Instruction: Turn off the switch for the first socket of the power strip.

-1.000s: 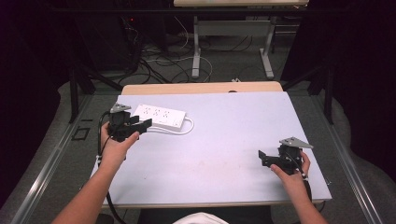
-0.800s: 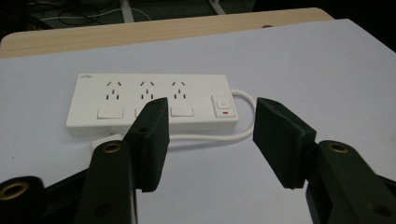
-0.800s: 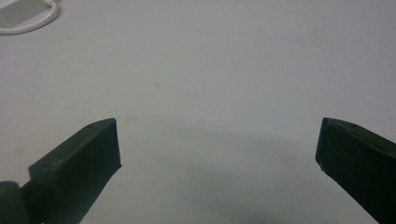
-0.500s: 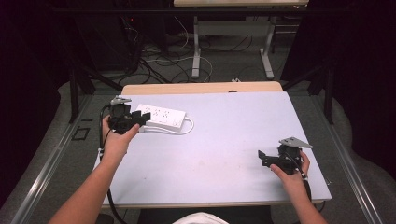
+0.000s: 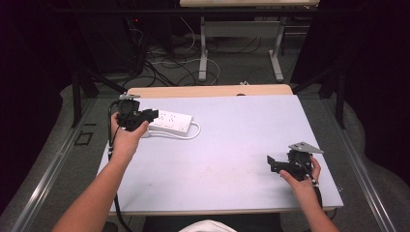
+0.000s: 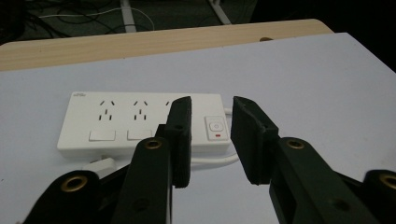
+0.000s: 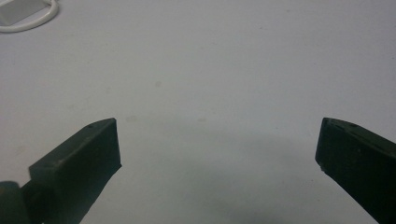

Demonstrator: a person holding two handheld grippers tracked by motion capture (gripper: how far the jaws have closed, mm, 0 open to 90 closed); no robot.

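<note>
High view: a white power strip [image 5: 171,122] (three sockets, one switch) lies at the table's [image 5: 232,145] ten o'clock; the left gripper [image 5: 145,116] hovers at its near-left end, jaws narrowly parted, empty. Right gripper [image 5: 271,163], at four o'clock, gapes wide.

Pretty dim room, dark at both sides of the frame. The pale grey table [image 5: 241,145] fills the middle, with a light wood strip [image 5: 208,91] along its far edge. Top center there's a desk on white metal legs [image 5: 204,46], with tangled cables [image 5: 164,63] on the grey floor [image 5: 241,67].
</note>
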